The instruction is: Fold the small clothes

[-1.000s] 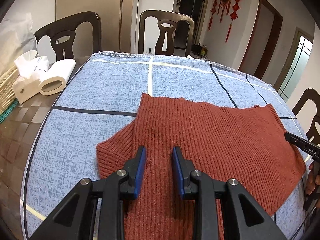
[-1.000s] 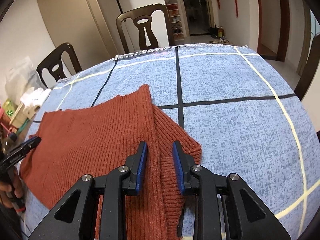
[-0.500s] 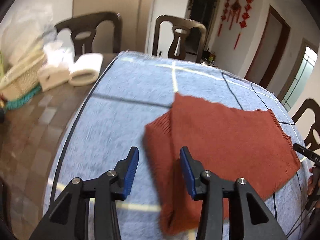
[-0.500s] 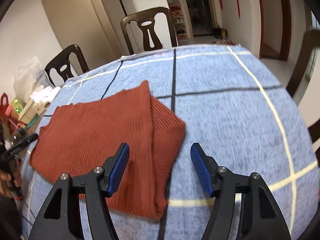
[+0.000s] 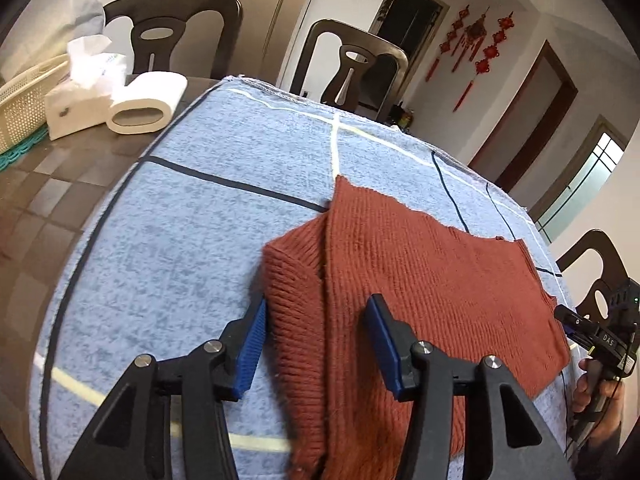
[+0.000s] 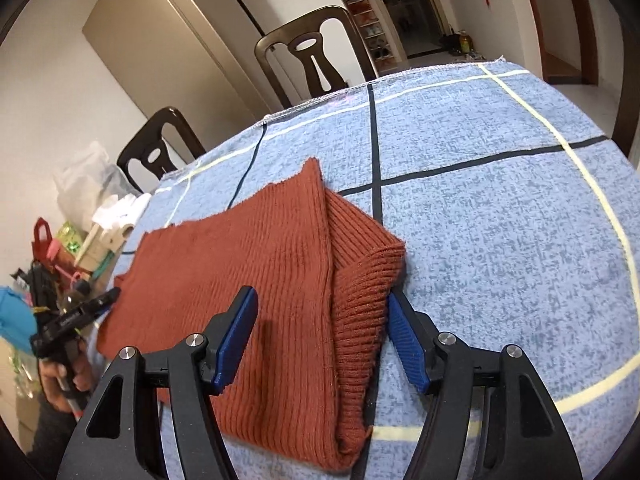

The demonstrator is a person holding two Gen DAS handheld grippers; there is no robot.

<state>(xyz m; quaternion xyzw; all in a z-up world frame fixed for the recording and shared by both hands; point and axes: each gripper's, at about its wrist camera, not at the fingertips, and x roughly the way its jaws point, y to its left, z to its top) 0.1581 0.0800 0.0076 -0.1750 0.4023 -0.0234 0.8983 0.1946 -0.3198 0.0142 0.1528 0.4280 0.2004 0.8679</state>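
A rust-red ribbed sweater [image 5: 420, 272] lies flat on the blue checked tablecloth [image 5: 180, 220], with a sleeve folded in at each side. My left gripper [image 5: 318, 344] hovers over its left folded edge. Its jaws are opening, with the folded sleeve between them, and the pads do not press on it. In the right wrist view the sweater [image 6: 260, 248] fills the middle. My right gripper [image 6: 320, 340] stands open astride its right folded edge, with knit between the blue pads [image 6: 236, 336] but not gripped. Each view shows the other gripper in a hand at the sweater's far side.
A tissue box [image 5: 80, 92], a paper roll [image 5: 144, 104] and a woven basket [image 5: 20, 108] sit on the bare brown table [image 5: 40, 200] left of the cloth. Dark chairs [image 5: 352, 64] stand behind. Bags and clutter [image 6: 60, 240] crowd the far left of the right wrist view.
Both grippers' jaws have spread from nearly closed to wide. Each has shifted outward toward its own folded edge of the sweater, which stays lying on the cloth.
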